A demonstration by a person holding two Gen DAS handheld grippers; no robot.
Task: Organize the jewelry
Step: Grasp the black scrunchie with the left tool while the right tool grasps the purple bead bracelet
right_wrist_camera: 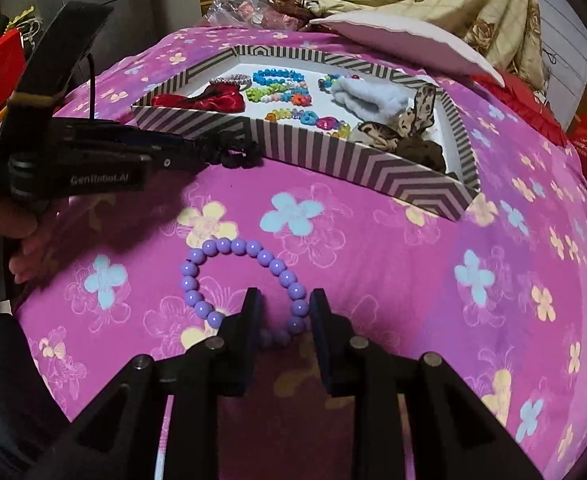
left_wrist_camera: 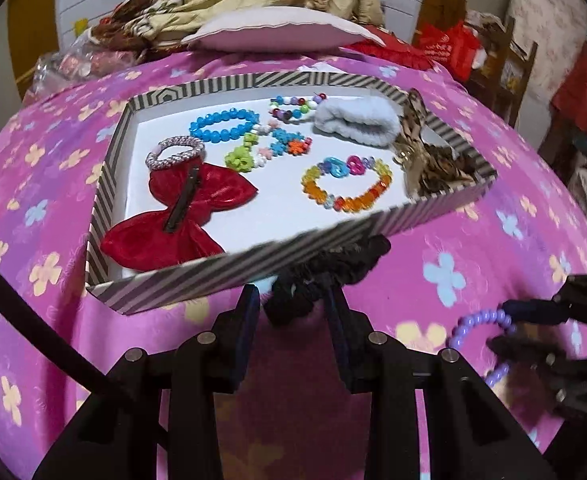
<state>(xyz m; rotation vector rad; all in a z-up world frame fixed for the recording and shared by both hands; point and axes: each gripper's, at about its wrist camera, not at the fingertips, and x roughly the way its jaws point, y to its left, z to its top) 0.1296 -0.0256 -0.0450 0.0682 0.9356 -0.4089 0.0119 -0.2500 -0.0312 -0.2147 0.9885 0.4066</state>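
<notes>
At lower centre, the right gripper (right_wrist_camera: 286,312) is straddling the near arc of a purple bracelet (right_wrist_camera: 242,282) lying flat on the bedspread (right_wrist_camera: 393,280), fingers apart, not pressing. The left gripper (left_wrist_camera: 293,300) is clamping a black scrunchie (left_wrist_camera: 325,272) against the tray (left_wrist_camera: 229,276) wall above.

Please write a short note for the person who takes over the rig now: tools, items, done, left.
Tools: left tool shut on the black scrunchie, just outside the striped box's front wall; right tool open, astride the purple bracelet lying on the pink cover.
Done: several bracelets and a red bow lie in the box.
Left: scrunchie and purple bracelet go in.
</notes>
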